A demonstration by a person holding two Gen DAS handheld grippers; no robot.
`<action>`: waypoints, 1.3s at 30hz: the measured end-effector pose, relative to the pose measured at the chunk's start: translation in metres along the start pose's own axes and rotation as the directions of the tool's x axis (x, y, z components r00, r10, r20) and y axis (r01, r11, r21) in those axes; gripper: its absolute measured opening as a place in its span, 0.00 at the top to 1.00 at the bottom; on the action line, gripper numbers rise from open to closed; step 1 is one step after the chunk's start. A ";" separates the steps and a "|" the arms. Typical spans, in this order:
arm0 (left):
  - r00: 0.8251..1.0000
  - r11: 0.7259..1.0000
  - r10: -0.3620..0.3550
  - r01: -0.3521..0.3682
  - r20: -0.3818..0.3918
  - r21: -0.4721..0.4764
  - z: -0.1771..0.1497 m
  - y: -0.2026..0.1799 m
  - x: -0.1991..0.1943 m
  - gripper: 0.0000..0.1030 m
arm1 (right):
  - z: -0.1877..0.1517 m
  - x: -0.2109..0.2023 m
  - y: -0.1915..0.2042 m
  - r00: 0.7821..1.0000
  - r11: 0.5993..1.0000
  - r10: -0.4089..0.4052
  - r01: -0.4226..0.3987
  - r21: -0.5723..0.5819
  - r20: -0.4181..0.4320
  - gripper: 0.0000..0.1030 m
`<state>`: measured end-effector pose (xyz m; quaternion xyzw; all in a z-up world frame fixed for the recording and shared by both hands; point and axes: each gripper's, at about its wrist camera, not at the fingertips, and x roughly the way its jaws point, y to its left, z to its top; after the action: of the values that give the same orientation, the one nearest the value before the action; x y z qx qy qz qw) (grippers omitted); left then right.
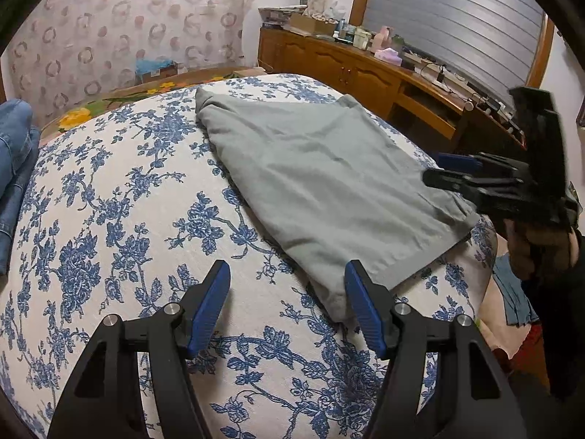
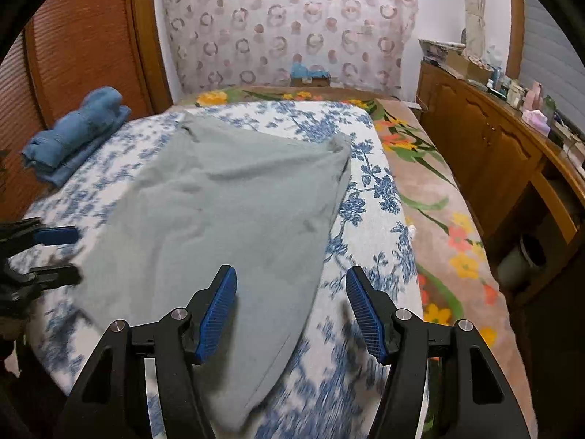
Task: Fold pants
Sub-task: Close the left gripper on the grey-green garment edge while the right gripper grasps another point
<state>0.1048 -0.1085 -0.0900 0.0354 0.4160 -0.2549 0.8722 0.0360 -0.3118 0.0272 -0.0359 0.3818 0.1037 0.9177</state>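
Grey pants (image 1: 321,183) lie folded flat on a bed with a blue-flowered white cover (image 1: 120,219). My left gripper (image 1: 287,292) is open and empty, just above the bed at the near corner of the pants. My right gripper (image 2: 290,300) is open and empty, hovering over the near end of the pants (image 2: 226,219). It shows in the left wrist view (image 1: 446,170) at the pants' right edge. The left gripper shows at the left edge of the right wrist view (image 2: 58,252).
Folded blue jeans (image 2: 76,128) lie at the far left of the bed, also in the left wrist view (image 1: 14,153). A flowered blanket (image 2: 420,168) covers the bed's right side. A wooden sideboard (image 2: 493,146) with clutter runs along the right wall.
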 end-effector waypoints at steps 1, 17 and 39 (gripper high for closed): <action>1.000 1.000 -0.003 0.003 0.001 -0.001 0.000 -0.001 0.000 0.35 | -0.003 -0.005 0.001 1.000 1.000 0.009 -0.009 0.001 0.003 0.37; 0.999 1.000 -0.021 0.021 -0.026 0.016 -0.006 -0.012 0.007 0.40 | -0.035 -0.015 0.004 0.998 0.999 0.041 -0.040 0.021 -0.050 0.51; 0.995 0.995 -0.089 0.090 -0.035 0.038 -0.011 -0.032 0.006 0.63 | -0.046 -0.021 0.013 0.992 0.991 0.127 -0.126 0.048 -0.023 0.83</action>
<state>0.0845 -0.1358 -0.0969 0.0381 0.4265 -0.3014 0.8520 -0.0136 -0.3088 0.0097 0.0084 0.3974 0.1524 0.9048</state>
